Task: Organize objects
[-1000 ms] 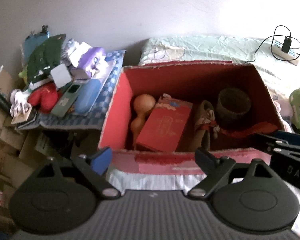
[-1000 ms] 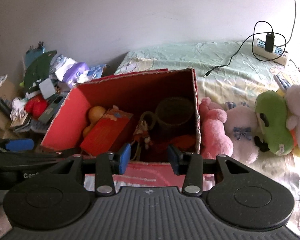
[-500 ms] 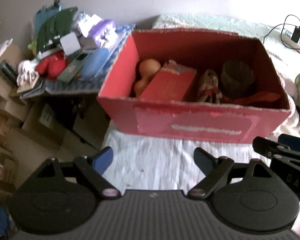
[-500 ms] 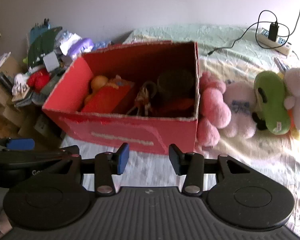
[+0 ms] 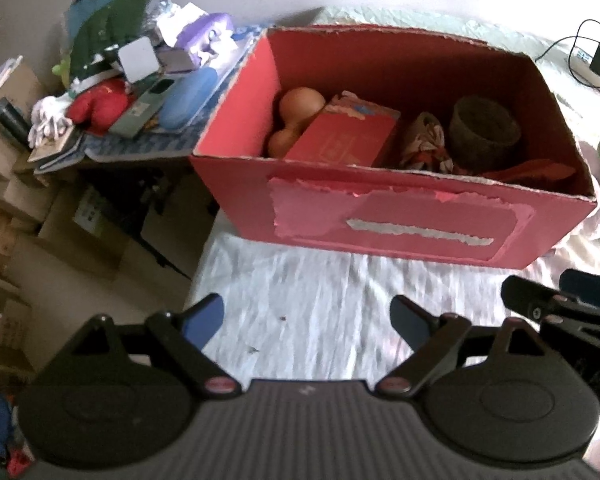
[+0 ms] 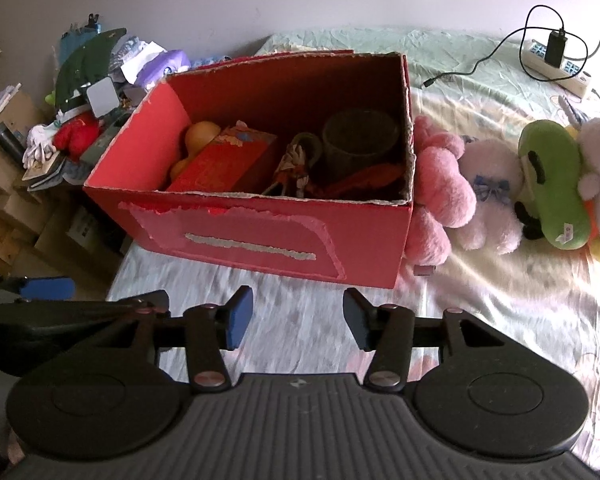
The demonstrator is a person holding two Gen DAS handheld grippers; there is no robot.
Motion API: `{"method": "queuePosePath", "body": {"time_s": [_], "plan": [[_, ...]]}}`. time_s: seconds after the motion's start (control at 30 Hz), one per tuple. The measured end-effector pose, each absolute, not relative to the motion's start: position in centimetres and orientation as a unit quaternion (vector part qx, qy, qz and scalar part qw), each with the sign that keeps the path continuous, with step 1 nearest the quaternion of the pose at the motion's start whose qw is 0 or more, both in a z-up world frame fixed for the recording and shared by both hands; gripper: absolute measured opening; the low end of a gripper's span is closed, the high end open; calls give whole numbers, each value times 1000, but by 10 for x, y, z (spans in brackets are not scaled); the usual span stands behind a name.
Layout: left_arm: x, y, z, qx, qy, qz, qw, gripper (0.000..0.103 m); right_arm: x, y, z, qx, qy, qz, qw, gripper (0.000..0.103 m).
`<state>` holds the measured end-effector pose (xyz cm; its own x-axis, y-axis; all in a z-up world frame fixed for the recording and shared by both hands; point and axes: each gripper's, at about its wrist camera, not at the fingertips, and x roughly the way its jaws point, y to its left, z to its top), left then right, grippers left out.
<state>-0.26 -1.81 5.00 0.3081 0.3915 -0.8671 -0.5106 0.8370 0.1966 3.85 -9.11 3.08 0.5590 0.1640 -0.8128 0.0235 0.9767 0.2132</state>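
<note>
Home bedroom — bed sheet [image 6: 480, 320], plush toys [image 6: 548, 184] — cluttered side table [image 5: 140, 148], power strip [image 6: 556, 64].

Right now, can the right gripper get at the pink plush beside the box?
Probably yes. The right gripper holds nothing, its fingers are opening, and the pink plush lies uncovered on the bed against the red box, with bare sheet between them.

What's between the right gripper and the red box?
Only bare white sheet between the right gripper, jaws opening and empty, and the red box; right wrist view shows it.
</note>
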Motion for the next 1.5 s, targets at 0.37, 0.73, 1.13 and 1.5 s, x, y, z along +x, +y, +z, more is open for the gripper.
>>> {"method": "queuePosePath", "body": {"time_s": [0.37,0.73,1.13,1.5], "plan": [[12,-4,59,-73,539,247,802,92,55,-92,49,99,479,37,871,60],[39,9,93,-46,520,230,822,92,75,-91,77,99,457,26,883,63],[78,30,90,-40,510,209,833,92,111,-92,79,91,446,-15,890,63],[96,51,78,-34,513,202,834,92,141,-85,65,90,452,-46,886,63]]}}
